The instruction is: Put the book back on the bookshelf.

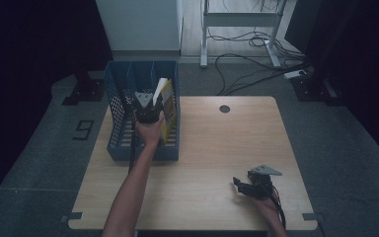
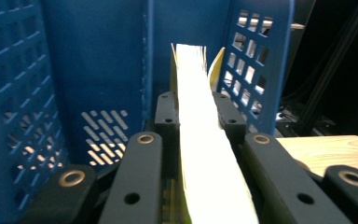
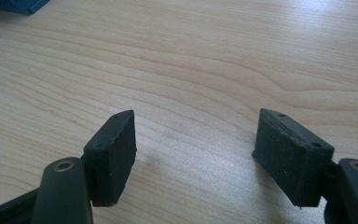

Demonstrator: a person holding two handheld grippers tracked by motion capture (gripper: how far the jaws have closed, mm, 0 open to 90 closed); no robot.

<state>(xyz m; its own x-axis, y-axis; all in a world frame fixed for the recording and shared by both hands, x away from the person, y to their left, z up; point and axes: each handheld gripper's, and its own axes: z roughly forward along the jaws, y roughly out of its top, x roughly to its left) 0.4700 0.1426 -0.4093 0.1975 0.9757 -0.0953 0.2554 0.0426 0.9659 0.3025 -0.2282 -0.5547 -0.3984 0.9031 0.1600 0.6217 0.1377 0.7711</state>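
Evidently the work at this moment centres on one yellow-covered book [image 1: 167, 106], held upright on its edge inside the blue file rack [image 1: 116, 131] that stands at the far left of the wooden surface [image 1: 217, 148]. The left gripper [image 1: 148, 111] reaches in over the rack's open front, and in the left gripper view its fingers [image 2: 167, 119] are clamped on either side of the book's pale page block [image 2: 196, 140], pressing the covers flat. Gripping it across the thickness like this keeps the pages from fanning and keeps the book vertical, which is how it has to stand to fit between the rack's upright dividers. It sits in the rightmost compartment, close to the latticed right wall [image 2: 256, 65]; whether its lower edge rests on the rack floor I cannot tell.

The right gripper [image 1: 244, 186] rests low over the surface near the front right corner, well apart from the rack. Its fingers [image 3: 112, 154] stand wide apart with bare wood between them, holding nothing, so it seems to be parked out of the way while the left hand works alone.

By count: one book, one rack with three compartments visible from above, two grippers, and one small round cable hole [image 1: 224, 108] in the surface near its far edge.
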